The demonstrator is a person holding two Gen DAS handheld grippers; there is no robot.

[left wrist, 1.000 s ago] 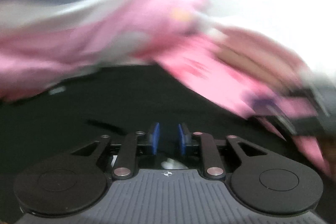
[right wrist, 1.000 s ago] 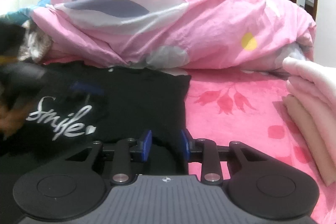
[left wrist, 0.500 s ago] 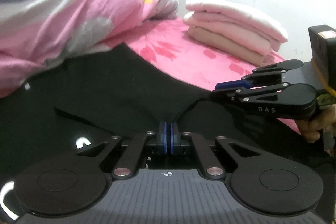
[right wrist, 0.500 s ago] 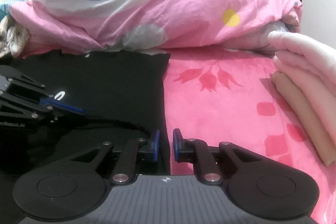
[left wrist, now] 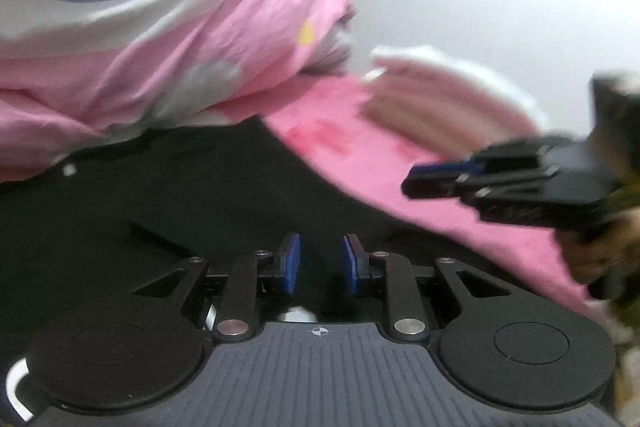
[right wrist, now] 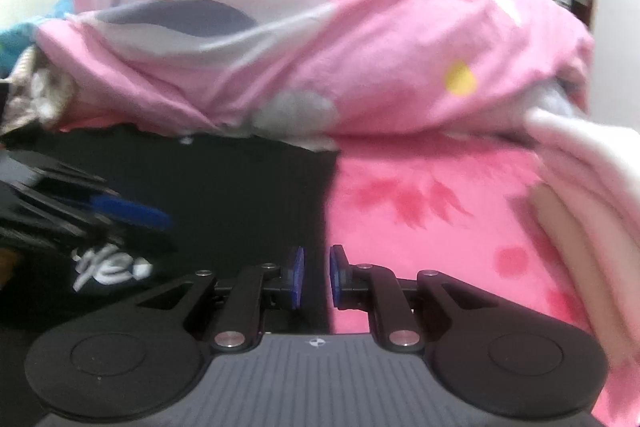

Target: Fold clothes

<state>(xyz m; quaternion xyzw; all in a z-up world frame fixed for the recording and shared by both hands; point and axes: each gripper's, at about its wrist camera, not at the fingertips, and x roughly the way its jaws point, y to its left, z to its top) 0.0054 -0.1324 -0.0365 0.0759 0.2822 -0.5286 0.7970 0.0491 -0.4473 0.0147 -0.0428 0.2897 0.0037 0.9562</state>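
Note:
A black T-shirt with white lettering lies on the pink bed sheet. My left gripper is open and empty just above the shirt. My right gripper is open with a narrow gap, over the shirt's right edge, holding nothing. The right gripper also shows in the left wrist view, blurred, above the sheet. The left gripper shows blurred at the left of the right wrist view.
A bunched pink floral duvet lies behind the shirt. A stack of folded pale pink clothes sits on the sheet at the right; it also shows in the right wrist view. A white wall is behind.
My left gripper was shut on the shirt fabric and has opened and let go. My right gripper has opened slightly. Both grippers have lifted a little and are moving.

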